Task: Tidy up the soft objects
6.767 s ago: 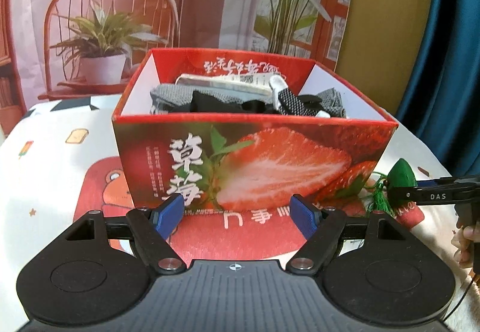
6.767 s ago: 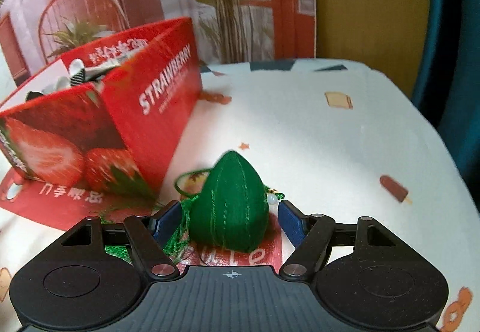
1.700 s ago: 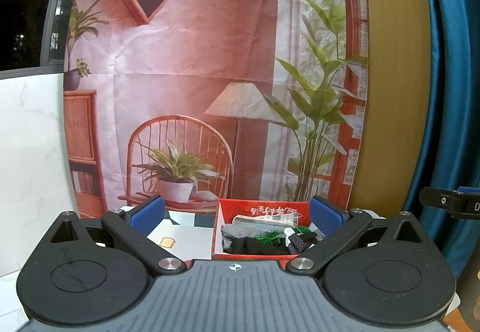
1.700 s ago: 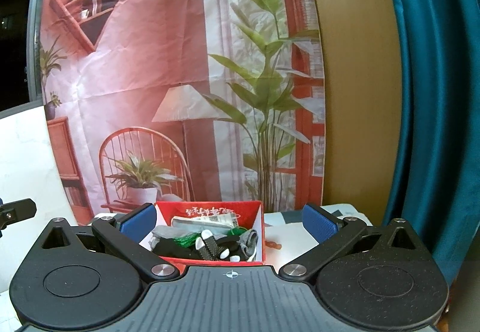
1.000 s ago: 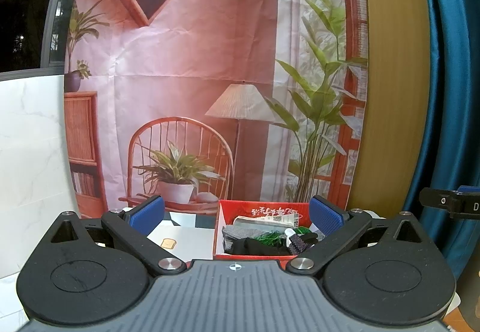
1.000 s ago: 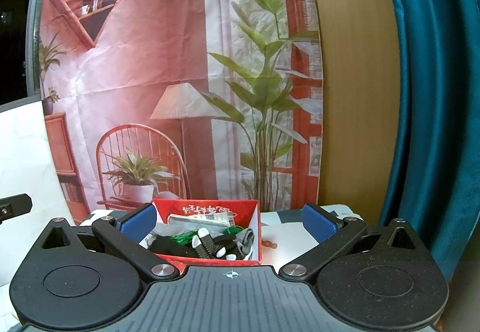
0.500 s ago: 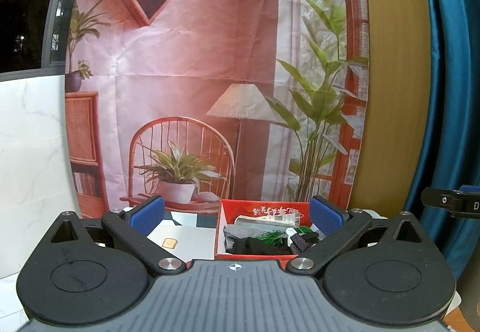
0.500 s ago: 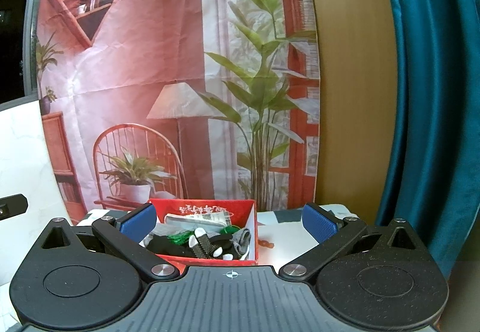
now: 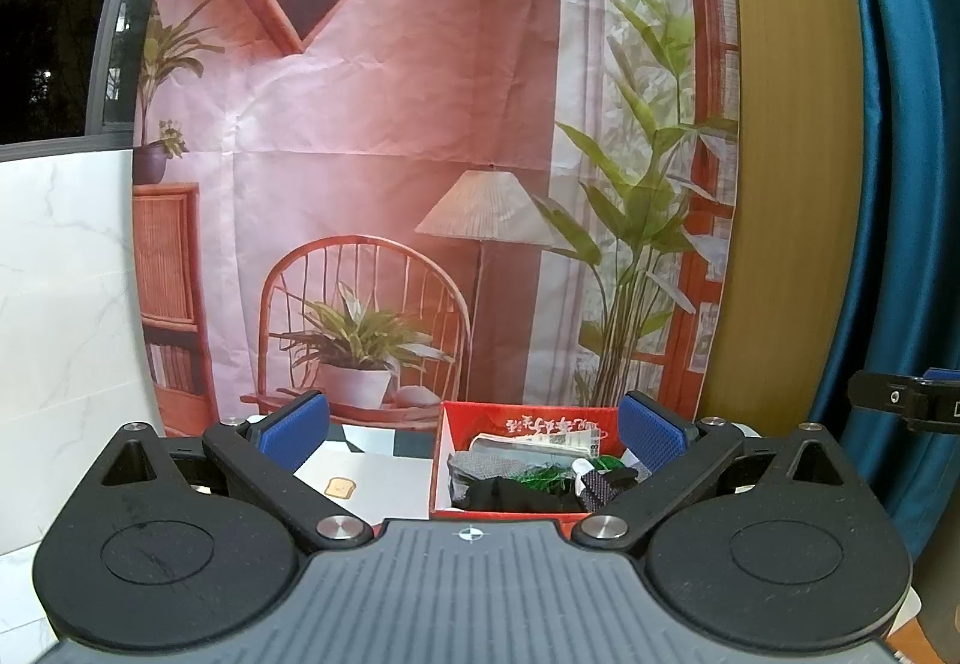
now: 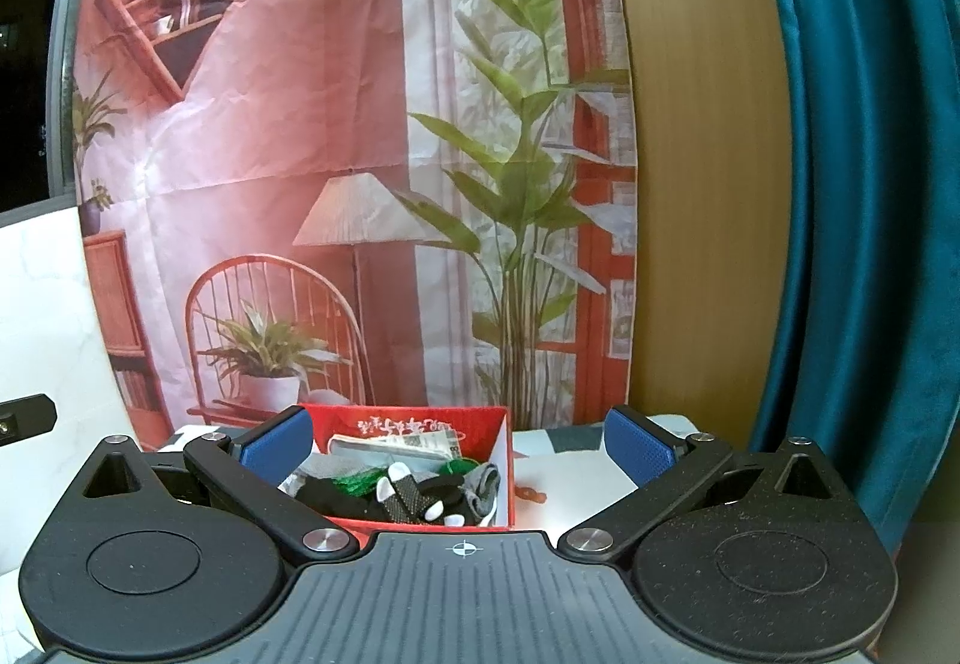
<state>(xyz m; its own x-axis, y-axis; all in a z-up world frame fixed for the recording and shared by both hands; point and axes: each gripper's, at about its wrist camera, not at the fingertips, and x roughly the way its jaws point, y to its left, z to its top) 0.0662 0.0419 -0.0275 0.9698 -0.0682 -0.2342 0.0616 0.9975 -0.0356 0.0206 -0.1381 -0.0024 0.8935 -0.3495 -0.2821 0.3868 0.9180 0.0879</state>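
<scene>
Both the left gripper (image 9: 472,431) and the right gripper (image 10: 457,443) stand spread wide, holding nothing. At twelve o'clock beyond each sits the red box (image 9: 443,458), packed with gloves (image 10: 414,493), socks and a green tuft. No loose soft item shows on the cloth, so the sorting looks done. Best now: hold both tools level, well apart from the box.

There is one red box (image 9: 445,460) on the surface (image 9: 360,475), near its far edge. Inside it lie one green tassel (image 9: 543,475), one printed packet (image 9: 534,439), and a pile of grey and black socks (image 9: 510,493); how many, I cannot tell. Two tools show: the left tool (image 9: 474,427) and the right tool (image 10: 459,439), both with jaws wide apart.
</scene>
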